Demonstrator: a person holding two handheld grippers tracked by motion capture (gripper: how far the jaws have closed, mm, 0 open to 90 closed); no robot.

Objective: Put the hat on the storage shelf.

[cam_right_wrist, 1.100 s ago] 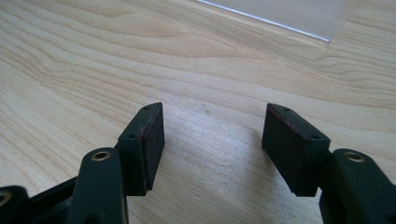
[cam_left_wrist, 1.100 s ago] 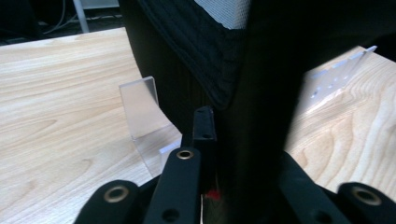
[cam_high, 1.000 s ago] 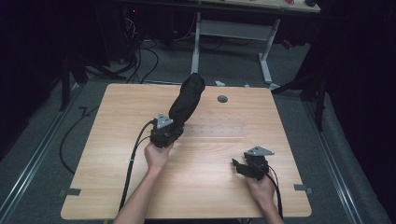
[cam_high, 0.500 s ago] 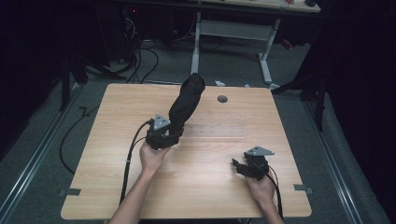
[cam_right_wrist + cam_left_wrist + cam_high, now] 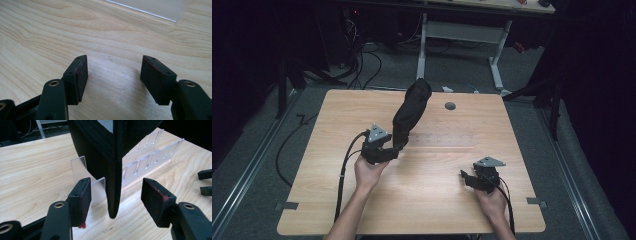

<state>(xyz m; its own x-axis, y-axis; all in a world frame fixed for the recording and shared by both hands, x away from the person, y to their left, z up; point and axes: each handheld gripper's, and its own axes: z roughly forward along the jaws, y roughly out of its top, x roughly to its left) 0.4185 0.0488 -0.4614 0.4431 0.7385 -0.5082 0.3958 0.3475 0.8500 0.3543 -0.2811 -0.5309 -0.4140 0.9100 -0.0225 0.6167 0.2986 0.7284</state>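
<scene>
High view: wooden table (image 5: 332,150) with a clear slotted rack (image 5: 447,140) lying across its middle. A black shoe (image 5: 411,112) stands tilted on the rack's near-left end, toe up and away. The left gripper (image 5: 384,152) sits just short of the shoe's lower end, cable trailing back off the near edge. The right gripper (image 5: 469,177) rests well to the right and nearer the person, with bare wood all round it. A small dark disc (image 5: 450,106) lies far beyond both tools, near the far edge.

Left gripper view: jaws spread wide, gripping nothing. The shoe's narrow lower edge (image 5: 113,195) hangs straight ahead between the pads (image 5: 82,197), closer to the left one, with a clear gap on each side; I cannot tell whether it touches the table. The rack's frosted upright tabs (image 5: 100,186) stand just behind the left pad and run off ahead to the right. The other tool's jaw tips (image 5: 206,182) show at the far right edge.

Right gripper view: jaws apart, holding nothing, open wood (image 5: 112,75) between and ahead of them. The rack's clear edge (image 5: 150,7) lies well ahead, toward the right.
</scene>
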